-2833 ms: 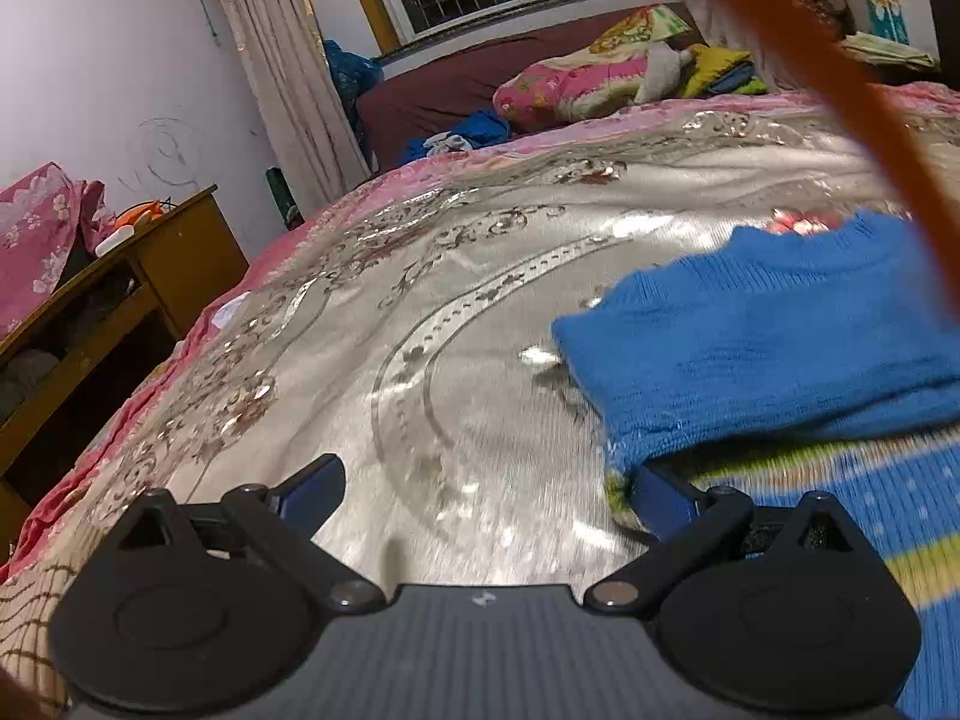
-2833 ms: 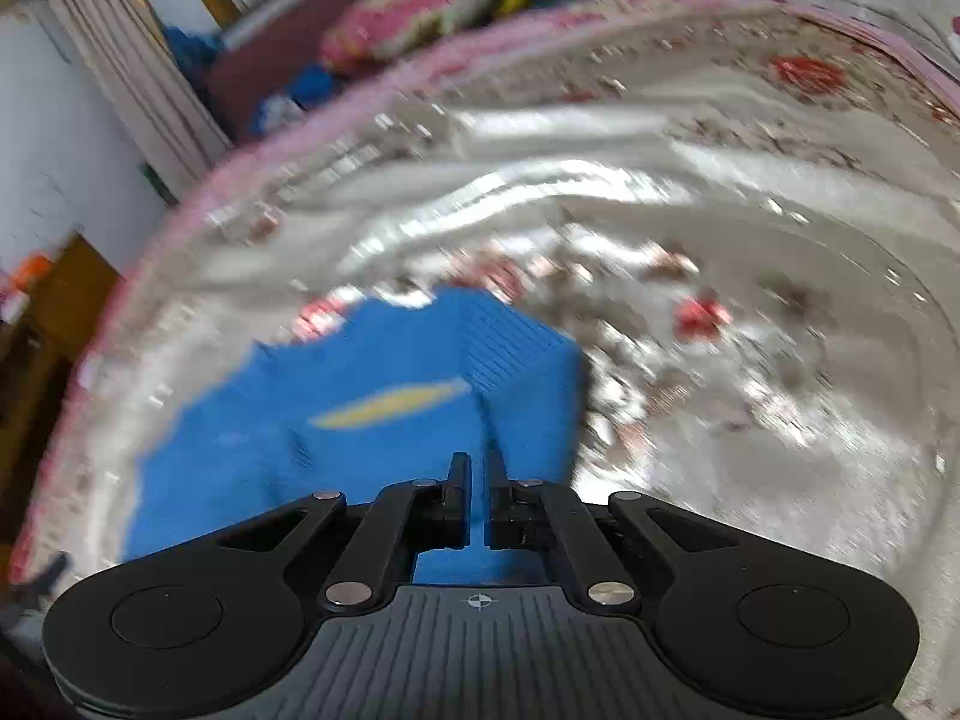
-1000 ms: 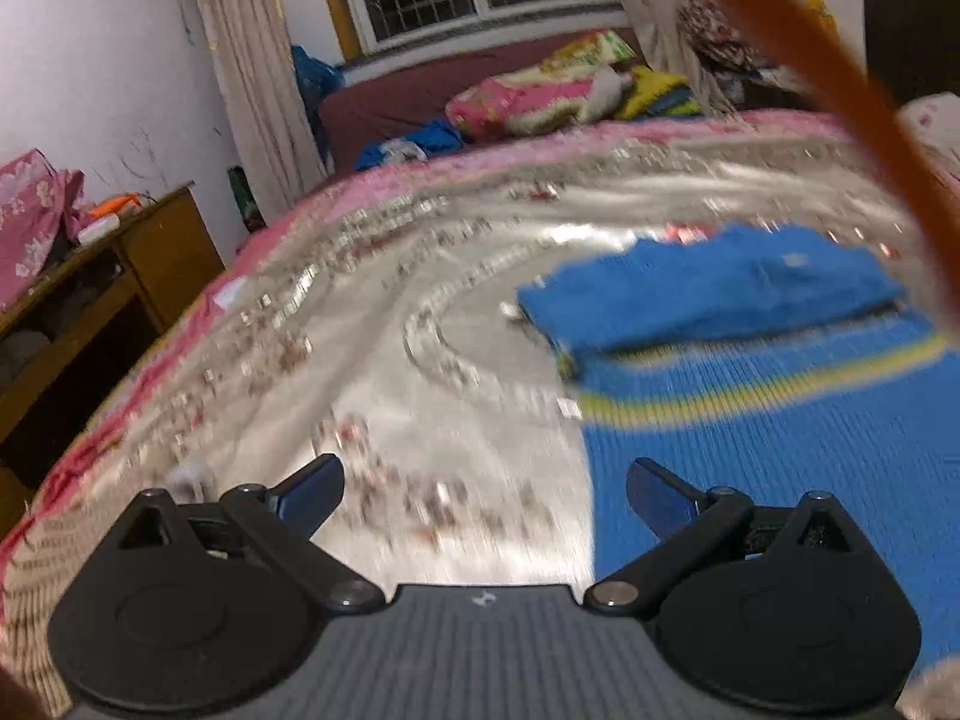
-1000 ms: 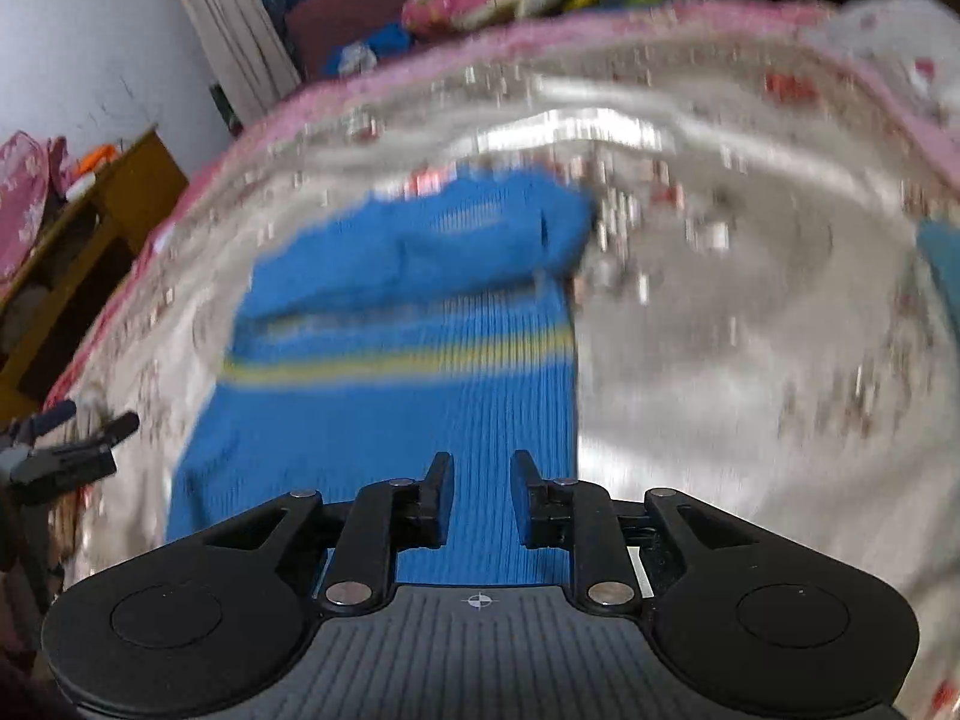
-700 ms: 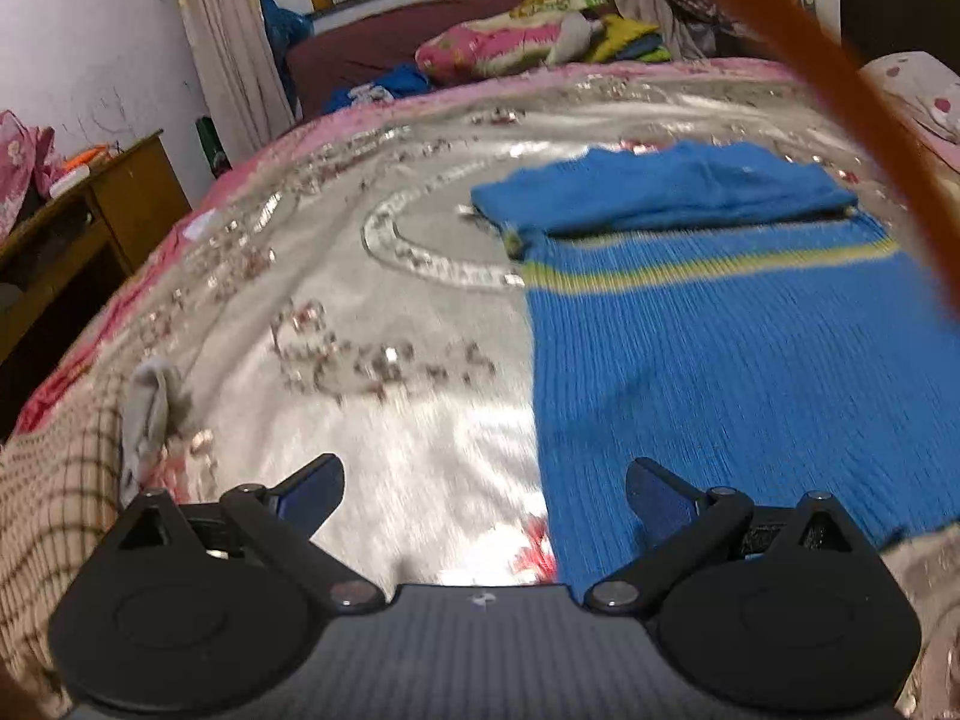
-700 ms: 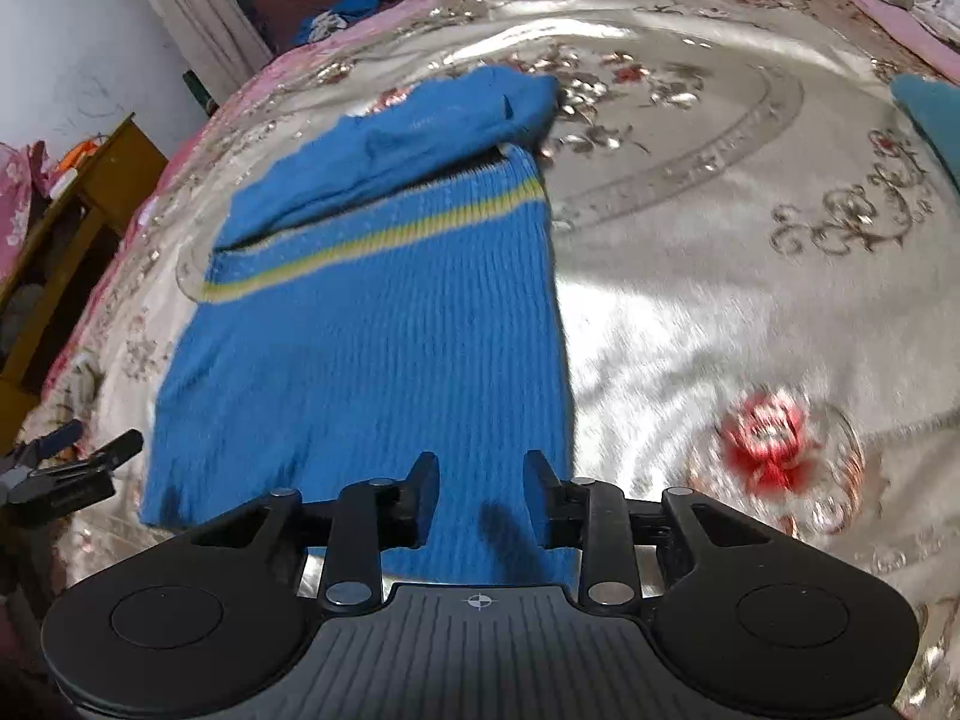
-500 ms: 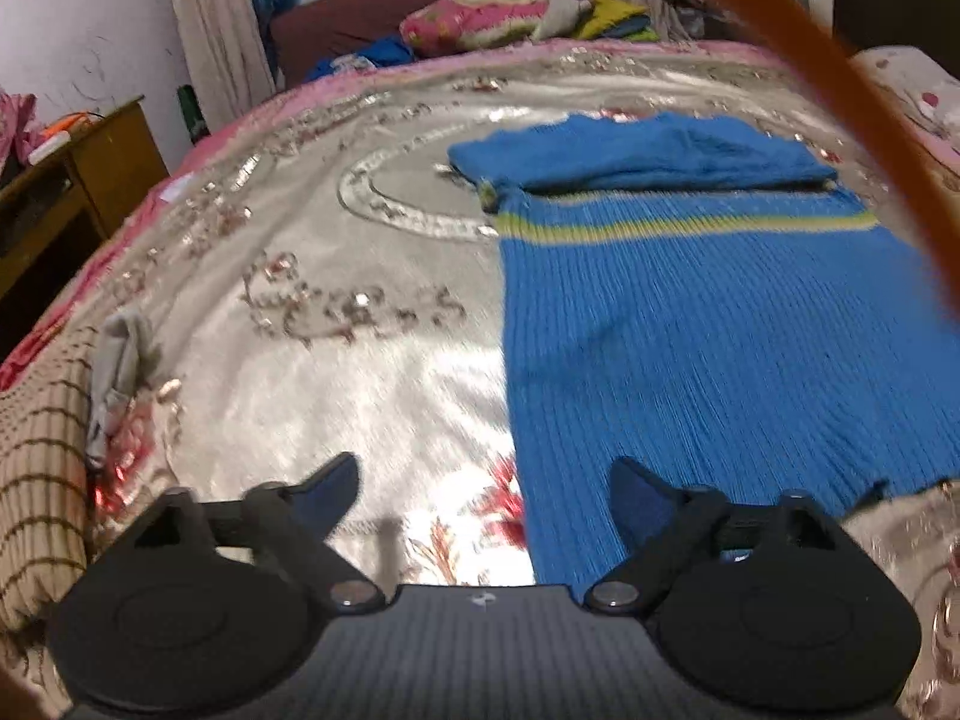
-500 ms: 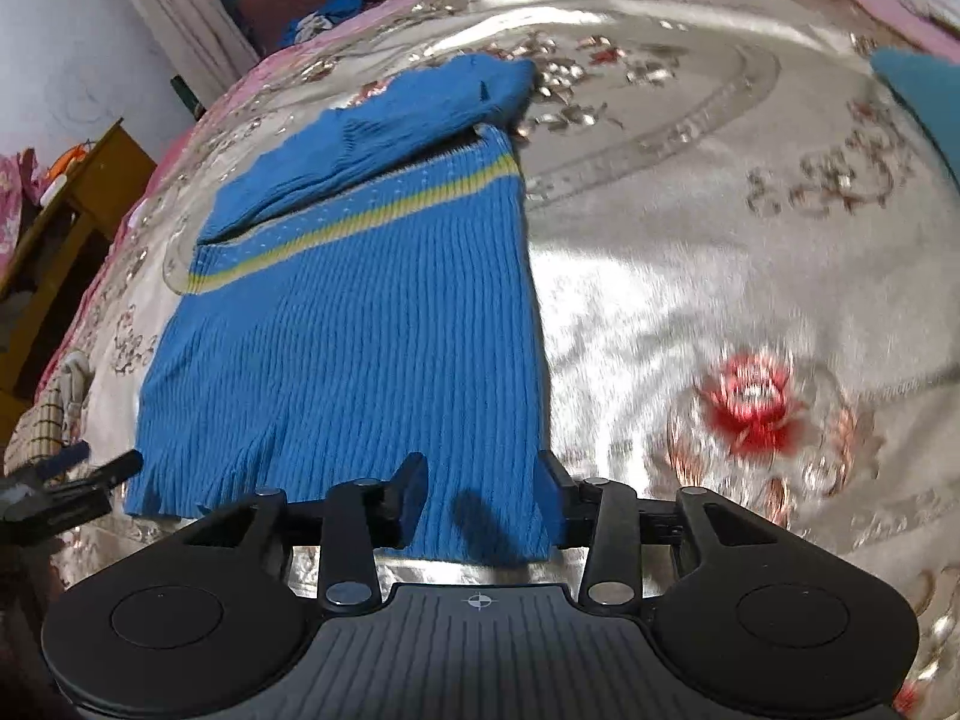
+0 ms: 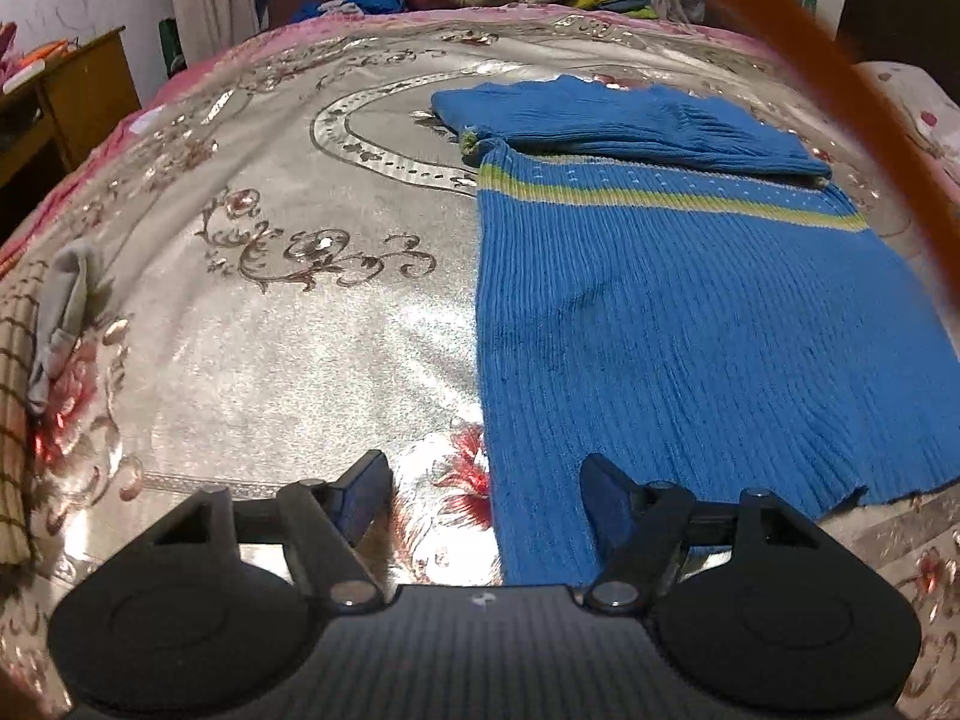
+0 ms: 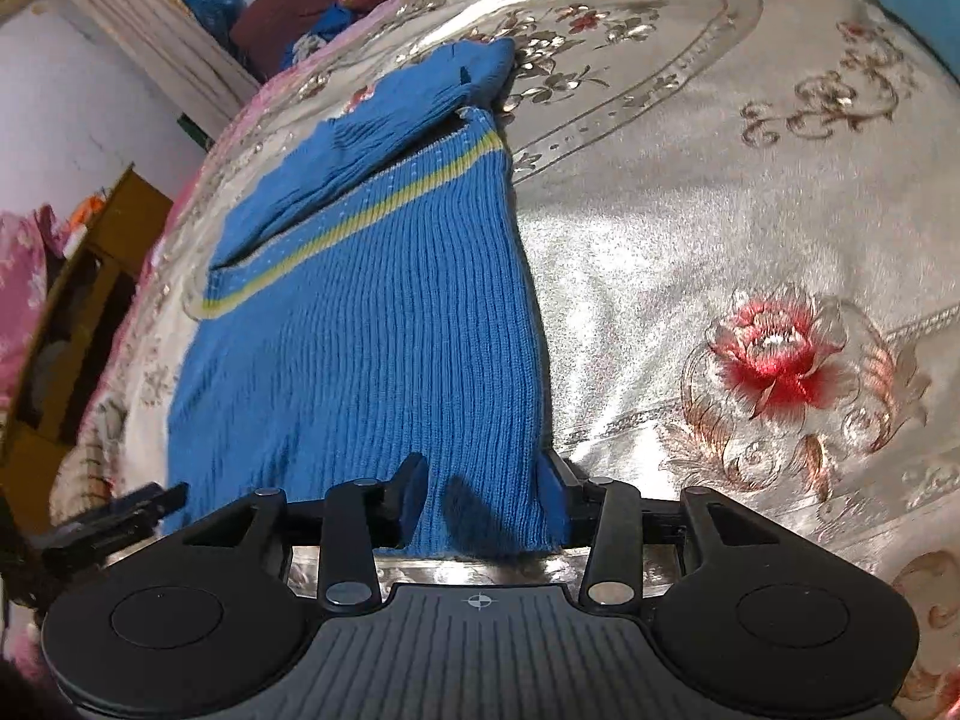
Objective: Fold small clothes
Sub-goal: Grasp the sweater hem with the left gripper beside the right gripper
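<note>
Left wrist view: we see the blue knit sweater (image 9: 690, 312) lying flat on the shiny embroidered bedspread (image 9: 288, 330), spreading from the centre towards two o'clock, its sleeves folded across the far end above the yellow-green stripe (image 9: 672, 195). Its long axis runs from the hem close to us up towards twelve o'clock, almost in line with the way we point. Our left gripper (image 9: 487, 492) straddles the sweater's hem corner: the edge of the knit runs between the jaws, the five o'clock finger over the wool and the seven o'clock finger over bare bedspread. The jaws have just been closing but are spread apart, with the corner between them and no pad pressing on it that we can see.

In the right wrist view the same sweater stretches from the hem at six o'clock up towards eleven o'clock. Our right gripper (image 10: 483, 495) sits on the opposite hem corner. Its jaws have just been opening and now stand partly apart, the knit filling the gap between them; whether the pads bite the cloth we cannot tell.

Each hand is nearest its own hem corner, so we judge the coming move is to pinch both corners and carry the hem away from us, along the long axis, towards the stripe.
</note>
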A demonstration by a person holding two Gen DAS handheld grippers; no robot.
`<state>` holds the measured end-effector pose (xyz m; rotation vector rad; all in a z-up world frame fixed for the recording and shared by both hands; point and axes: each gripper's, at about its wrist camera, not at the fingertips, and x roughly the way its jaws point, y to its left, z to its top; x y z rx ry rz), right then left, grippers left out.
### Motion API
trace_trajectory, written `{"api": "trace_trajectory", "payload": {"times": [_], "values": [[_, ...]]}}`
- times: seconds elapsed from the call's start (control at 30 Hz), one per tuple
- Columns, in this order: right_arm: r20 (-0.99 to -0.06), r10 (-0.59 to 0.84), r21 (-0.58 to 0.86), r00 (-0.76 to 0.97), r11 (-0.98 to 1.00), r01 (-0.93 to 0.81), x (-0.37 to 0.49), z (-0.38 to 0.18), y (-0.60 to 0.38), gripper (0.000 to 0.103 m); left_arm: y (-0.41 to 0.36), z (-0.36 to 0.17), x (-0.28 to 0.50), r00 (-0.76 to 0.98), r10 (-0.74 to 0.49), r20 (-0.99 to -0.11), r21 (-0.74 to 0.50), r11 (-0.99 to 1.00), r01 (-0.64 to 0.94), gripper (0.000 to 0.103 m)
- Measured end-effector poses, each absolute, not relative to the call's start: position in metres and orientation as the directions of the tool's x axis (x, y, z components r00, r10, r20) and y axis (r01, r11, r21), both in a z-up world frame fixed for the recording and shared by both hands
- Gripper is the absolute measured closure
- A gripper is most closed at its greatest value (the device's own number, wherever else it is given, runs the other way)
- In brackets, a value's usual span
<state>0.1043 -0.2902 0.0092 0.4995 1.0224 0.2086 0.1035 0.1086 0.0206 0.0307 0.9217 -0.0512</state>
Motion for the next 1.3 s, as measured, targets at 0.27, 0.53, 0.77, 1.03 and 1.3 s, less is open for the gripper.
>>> {"api": "trace_trajectory", "payload": {"times": [0.27, 0.53, 0.77, 1.03, 1.3], "values": [[-0.731, 0.451, 0.562, 0.512, 0.824, 0.077, 0.105, 0.005, -0.298, 0.071, 0.104, 0.028, 0.106, 0.610, -0.059, -0.790, -0.007, 0.996, 0.088, 0.065], [-0.723, 0.465, 0.574, 0.511, 0.816, 0.070, 0.104, 0.001, -0.295, 0.069, 0.115, 0.031, 0.105, 0.591, -0.074, -0.804, -0.044, 0.997, 0.066, 0.062], [-0.727, 0.455, 0.562, 0.514, 0.825, 0.066, 0.103, 0.002, -0.293, 0.069, 0.105, 0.026, 0.104, 0.591, -0.054, -0.805, -0.004, 0.996, 0.086, 0.053], [-0.733, 0.431, 0.533, 0.527, 0.845, 0.051, 0.101, 0.002, -0.286, 0.070, 0.094, 0.025, 0.099, 0.617, -0.017, -0.787, 0.059, 0.993, 0.102, 0.057], [-0.776, 0.345, 0.411, 0.527, 0.912, 0.008, 0.100, 0.009, -0.265, 0.072, 0.081, 0.025, 0.095, 0.628, -0.004, -0.778, 0.114, 0.982, 0.148, 0.072]]}}
